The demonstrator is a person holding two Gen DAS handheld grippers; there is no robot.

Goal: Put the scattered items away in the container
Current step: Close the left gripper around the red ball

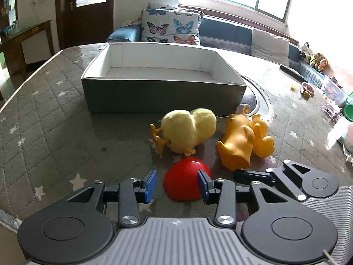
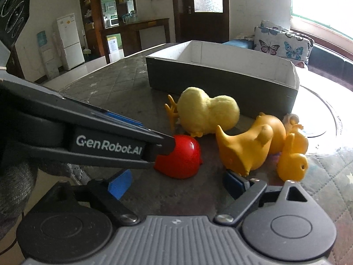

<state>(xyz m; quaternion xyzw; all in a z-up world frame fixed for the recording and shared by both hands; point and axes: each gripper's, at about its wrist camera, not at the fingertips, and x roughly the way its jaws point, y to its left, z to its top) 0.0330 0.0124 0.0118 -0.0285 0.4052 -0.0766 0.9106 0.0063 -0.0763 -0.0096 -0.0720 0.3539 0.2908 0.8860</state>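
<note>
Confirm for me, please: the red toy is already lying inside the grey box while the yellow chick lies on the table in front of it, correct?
Not quite: the red toy is outside the grey box, on the table beside the yellow chick, as the left wrist view shows.
</note>
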